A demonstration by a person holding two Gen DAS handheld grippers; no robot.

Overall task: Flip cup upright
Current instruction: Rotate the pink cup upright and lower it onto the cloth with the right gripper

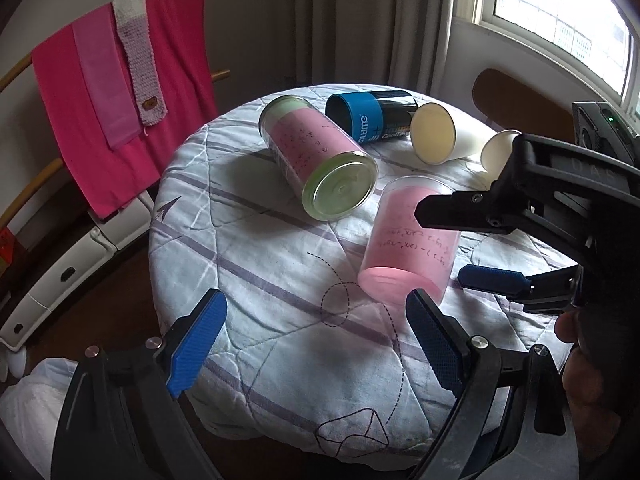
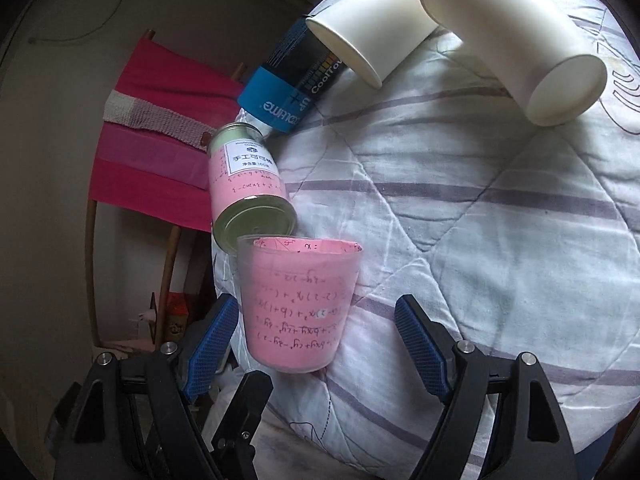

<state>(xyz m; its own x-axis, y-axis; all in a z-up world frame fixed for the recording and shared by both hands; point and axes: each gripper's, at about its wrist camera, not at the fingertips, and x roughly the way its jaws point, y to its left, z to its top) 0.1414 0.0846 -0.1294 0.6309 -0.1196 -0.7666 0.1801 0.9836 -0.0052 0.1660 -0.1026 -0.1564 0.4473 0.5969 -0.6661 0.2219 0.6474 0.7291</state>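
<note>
A clear cup lined with pink written paper [image 1: 408, 240] stands on the quilted round table [image 1: 256, 292]. In the right wrist view this pink cup [image 2: 296, 308] sits between my open right fingers, nearer the left pad [image 2: 212, 344], not gripped. My right gripper [image 2: 316, 344] also shows in the left wrist view [image 1: 444, 240], its jaws spread around the cup. My left gripper [image 1: 316, 344] is open and empty, in front of the cup.
A pink-lined can [image 1: 316, 160] lies on its side just behind the cup. A blue-banded black tube [image 1: 372, 116] and two white paper cups [image 1: 444, 132] [image 1: 496, 152] lie further back. Pink cloths [image 1: 116, 100] hang on a rack at left.
</note>
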